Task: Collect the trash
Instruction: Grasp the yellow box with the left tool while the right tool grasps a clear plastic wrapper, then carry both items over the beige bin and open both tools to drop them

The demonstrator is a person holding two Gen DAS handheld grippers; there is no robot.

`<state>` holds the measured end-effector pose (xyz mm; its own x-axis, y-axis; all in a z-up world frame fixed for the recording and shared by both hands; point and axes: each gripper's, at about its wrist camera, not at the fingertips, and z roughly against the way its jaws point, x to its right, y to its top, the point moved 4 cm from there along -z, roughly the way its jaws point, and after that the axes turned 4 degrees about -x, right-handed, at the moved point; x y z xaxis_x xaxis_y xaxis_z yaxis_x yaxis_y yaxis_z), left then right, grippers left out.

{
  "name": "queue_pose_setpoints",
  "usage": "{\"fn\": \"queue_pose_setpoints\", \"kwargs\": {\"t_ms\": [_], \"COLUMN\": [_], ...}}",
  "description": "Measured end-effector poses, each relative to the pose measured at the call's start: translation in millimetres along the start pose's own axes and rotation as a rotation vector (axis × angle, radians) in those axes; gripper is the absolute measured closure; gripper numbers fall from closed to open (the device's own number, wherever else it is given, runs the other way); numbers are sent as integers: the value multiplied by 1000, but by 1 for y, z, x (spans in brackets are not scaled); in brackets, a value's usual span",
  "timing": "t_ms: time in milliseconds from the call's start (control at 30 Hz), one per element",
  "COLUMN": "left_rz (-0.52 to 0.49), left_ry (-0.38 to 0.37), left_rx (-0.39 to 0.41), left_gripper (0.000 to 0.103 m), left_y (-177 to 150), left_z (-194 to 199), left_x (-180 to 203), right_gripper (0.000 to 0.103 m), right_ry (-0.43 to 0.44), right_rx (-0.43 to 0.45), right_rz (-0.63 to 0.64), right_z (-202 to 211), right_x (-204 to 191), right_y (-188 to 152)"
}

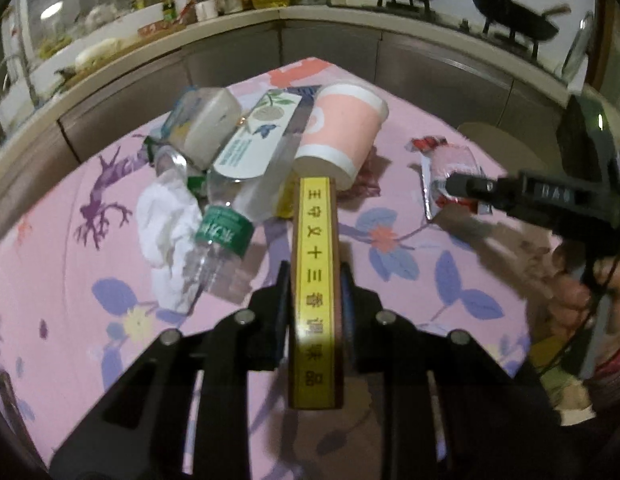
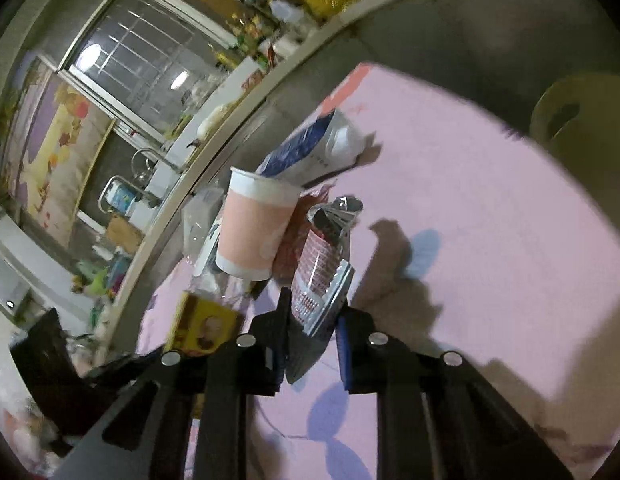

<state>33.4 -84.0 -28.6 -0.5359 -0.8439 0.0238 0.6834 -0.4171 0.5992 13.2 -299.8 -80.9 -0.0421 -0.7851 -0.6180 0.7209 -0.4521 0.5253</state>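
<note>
Box (image 1: 315, 280) clamped edgewise in left gripper (image 1: 315, 292), above cloth (image 1: 430, 152). Right gripper (image 2: 313, 312) grasps wrapper (image 2: 320, 280) beside cup (image 2: 256, 228). Remaining trash piled mid-table. Advice: lift both clear, keep grip firm, avoid toppling cup, bottle (image 1: 218, 240)

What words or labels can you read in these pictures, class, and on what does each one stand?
"王守义十三香调味品": down the yellow box held in the left tongs.
White characters on the bottle's green label: too blurred to read.
Print on the white card: too small.
Print on the red wrapper in the right tongs: unreadable.
</note>
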Motion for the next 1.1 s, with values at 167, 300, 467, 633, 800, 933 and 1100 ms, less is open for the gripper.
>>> {"fn": "queue_pose_setpoints", "kwargs": {"t_ms": [167, 300, 467, 633, 800, 933, 1100], "left_rz": [32, -20, -106, -155, -203, -232, -228], "left_ry": [-118, -161, -231, -327, -416, -430, -405], "left_rx": [15, 24, 21, -4, -35, -65, -153], "left_gripper": [81, 81, 81, 81, 81, 81, 80], "left_y": [4, 21, 56, 107, 148, 166, 172], "left_z": [10, 2, -23, -61, -99, -132, -174], "left_x": [10, 36, 84, 141, 203, 242, 262], "right_gripper": [85, 85, 85, 85, 85, 81, 40], "right_ry": [-21, 11, -28, -129, -238, -271, -281], "right_rx": [-3, 95, 183, 267, 306, 307, 392], "right_rz": [57, 52, -20, -116, -196, -252, -325], "right_z": [-5, 9, 44, 79, 94, 92, 99], "right_x": [2, 15, 52, 104, 151, 180, 199], "right_y": [-13, -9, 8, 30, 42, 49, 42]}}
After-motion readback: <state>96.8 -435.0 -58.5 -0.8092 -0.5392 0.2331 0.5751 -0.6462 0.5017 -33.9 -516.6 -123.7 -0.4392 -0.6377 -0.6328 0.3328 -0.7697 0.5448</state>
